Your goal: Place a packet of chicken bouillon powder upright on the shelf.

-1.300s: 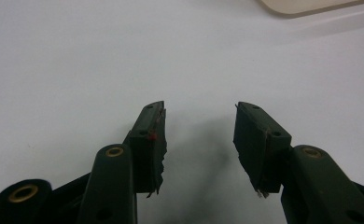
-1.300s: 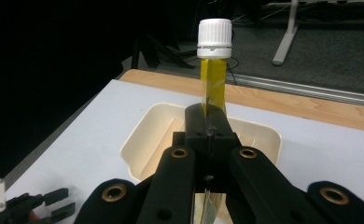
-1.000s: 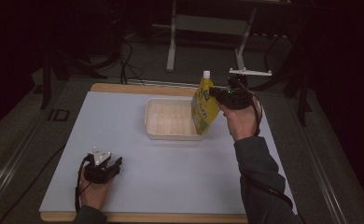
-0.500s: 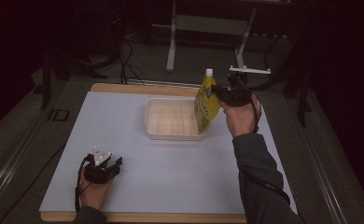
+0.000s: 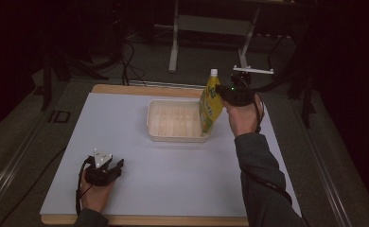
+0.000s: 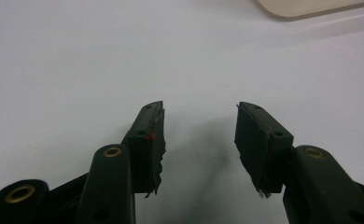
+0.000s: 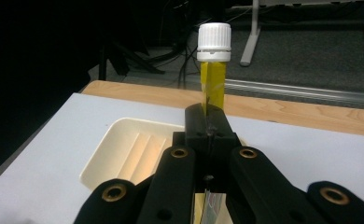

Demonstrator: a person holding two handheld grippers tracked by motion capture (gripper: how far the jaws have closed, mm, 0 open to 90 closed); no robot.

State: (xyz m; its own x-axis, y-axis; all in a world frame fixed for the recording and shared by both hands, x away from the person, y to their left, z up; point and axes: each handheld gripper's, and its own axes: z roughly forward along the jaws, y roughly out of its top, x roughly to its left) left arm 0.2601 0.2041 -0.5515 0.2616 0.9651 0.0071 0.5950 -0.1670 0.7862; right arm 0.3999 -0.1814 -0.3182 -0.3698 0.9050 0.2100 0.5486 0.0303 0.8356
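I have the white table mat spread over the wooden tabletop, and it takes up most of what I see from the high view. Toward its far side sits the cream tray, ribbed on the inside and lying flat on the mat; in the right gripper view I see its near corner below and to the left of my jaws. Next down in size is the yellow pouch with a white screw cap, which I am holding upright and clear of the mat, over the right end of the tray, its lower edge about level with the tray's rim. My right gripper is clamped on the pouch: in its own view the two jaws are pressed together on the thin yellow edge just below the cap. My left gripper rests low over the near left part of the mat, well apart from the tray, and in its own view the jaws stand apart with nothing but bare mat between them.
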